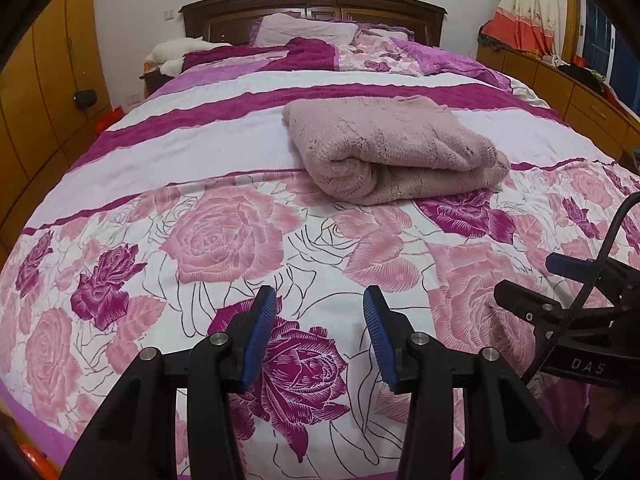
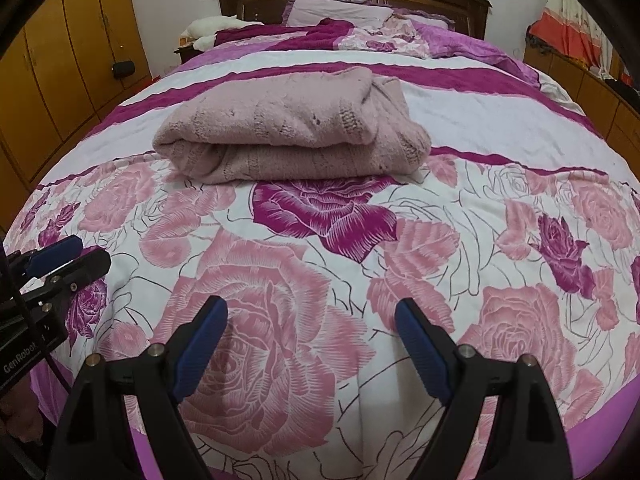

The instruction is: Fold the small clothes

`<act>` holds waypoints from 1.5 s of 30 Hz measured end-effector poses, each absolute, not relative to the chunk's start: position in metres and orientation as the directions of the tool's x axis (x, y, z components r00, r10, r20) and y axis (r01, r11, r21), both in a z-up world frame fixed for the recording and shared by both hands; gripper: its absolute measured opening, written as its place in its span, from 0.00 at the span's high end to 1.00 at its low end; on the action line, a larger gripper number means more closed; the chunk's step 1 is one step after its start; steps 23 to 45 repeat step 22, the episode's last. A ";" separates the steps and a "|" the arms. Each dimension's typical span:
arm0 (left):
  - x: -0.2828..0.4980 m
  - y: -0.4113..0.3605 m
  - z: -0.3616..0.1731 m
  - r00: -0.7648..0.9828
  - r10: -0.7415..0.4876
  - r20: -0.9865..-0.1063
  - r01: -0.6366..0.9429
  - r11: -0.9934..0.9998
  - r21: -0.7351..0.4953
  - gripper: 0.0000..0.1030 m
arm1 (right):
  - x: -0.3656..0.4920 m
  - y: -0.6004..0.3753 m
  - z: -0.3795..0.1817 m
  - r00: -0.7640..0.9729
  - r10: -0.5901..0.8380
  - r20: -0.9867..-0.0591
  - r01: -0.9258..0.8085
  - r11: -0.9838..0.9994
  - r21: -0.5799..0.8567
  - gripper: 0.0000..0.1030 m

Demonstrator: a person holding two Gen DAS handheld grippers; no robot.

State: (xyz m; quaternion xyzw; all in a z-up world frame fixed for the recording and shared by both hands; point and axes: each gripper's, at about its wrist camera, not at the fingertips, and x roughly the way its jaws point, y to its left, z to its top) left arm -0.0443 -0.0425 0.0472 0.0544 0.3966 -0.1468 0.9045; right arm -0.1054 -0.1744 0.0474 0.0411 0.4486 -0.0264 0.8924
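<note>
A dusty-pink knitted sweater [image 1: 394, 148] lies folded in a thick bundle on the floral bedspread [image 1: 224, 236], in the middle of the bed; it also shows in the right wrist view [image 2: 288, 136]. My left gripper [image 1: 320, 300] is open and empty, low over the bedspread near the bed's foot, well short of the sweater. My right gripper [image 2: 310, 312] is open and empty, also near the foot of the bed, apart from the sweater. Each gripper shows at the edge of the other's view: the right one [image 1: 560, 280], the left one [image 2: 68, 256].
Pillows [image 1: 304, 30] and a rumpled quilt lie by the dark wooden headboard [image 1: 312, 0]. Wooden wardrobes [image 1: 36, 100] stand along the left. A low wooden cabinet [image 1: 560, 88] with clutter and a curtain [image 1: 524, 4] are on the right.
</note>
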 end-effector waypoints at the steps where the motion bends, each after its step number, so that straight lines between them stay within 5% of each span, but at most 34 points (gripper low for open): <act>1: -0.045 -0.042 0.048 0.644 -0.224 -0.731 0.309 0.951 -0.019 0.78 | -0.106 -0.174 0.048 0.597 -0.009 -0.802 0.081 0.995 0.049 0.14; 45: -0.046 -0.043 0.048 0.653 -0.222 -0.724 0.308 0.951 -0.014 0.78 | -0.107 -0.171 0.047 0.601 0.013 -0.799 0.071 0.995 0.069 0.14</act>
